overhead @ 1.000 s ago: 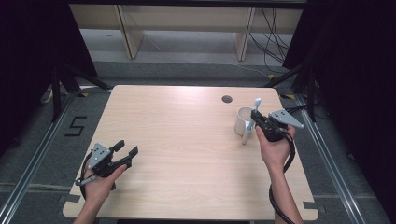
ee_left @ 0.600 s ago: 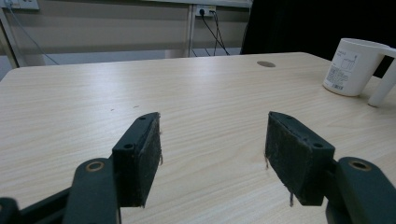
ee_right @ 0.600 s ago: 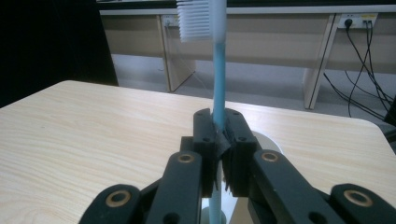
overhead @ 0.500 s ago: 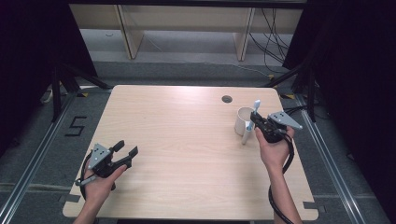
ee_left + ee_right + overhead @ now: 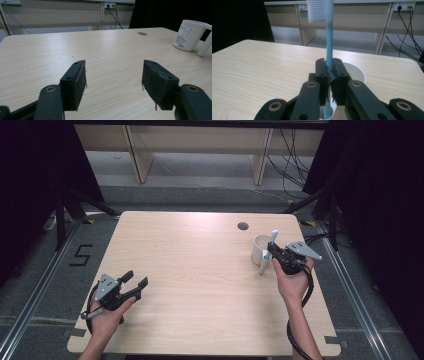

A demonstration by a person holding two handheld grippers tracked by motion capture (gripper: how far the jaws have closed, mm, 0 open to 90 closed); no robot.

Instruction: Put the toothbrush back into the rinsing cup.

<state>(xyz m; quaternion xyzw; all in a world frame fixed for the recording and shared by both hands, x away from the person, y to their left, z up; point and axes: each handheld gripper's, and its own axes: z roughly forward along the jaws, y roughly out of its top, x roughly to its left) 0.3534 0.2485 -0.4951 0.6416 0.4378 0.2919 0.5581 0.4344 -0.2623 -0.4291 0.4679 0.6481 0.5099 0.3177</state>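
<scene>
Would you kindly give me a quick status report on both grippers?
Left gripper open, idle. Right gripper shut on toothbrush, upright beside white cup. Nothing in the way.

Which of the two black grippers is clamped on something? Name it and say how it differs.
The right gripper, beside the white plastic cup, is shut on the blue-and-white toothbrush. The left gripper has its jaws spread apart, holding nothing.
</scene>
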